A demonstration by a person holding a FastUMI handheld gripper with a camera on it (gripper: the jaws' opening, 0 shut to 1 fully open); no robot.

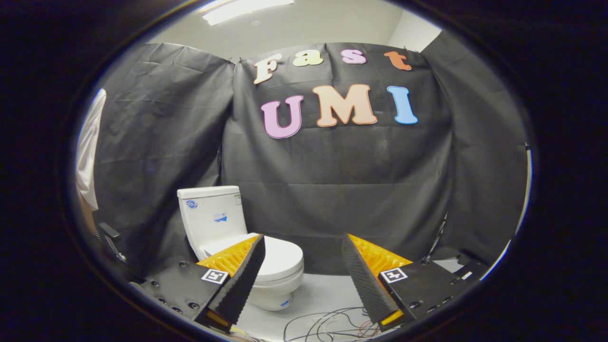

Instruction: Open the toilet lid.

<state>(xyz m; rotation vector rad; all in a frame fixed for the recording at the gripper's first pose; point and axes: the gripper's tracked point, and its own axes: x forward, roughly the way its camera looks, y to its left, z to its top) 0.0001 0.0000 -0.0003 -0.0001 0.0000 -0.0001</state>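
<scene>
Gripper view: tongs [302, 247] spread empty, toilet lid [280, 259] beyond, closed.

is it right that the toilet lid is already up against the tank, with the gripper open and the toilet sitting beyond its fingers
Not quite: the toilet lid is down, lying flat over the bowl, not raised against the tank. The gripper view shows this. The rest holds: the gripper is open with a wide gap between its fingers, and the toilet sits beyond them, off toward the left finger.

Glossy smooth ceramic toilet [223, 223], closed lid [280, 259]; matt creased cloth wall [342, 190]
</scene>
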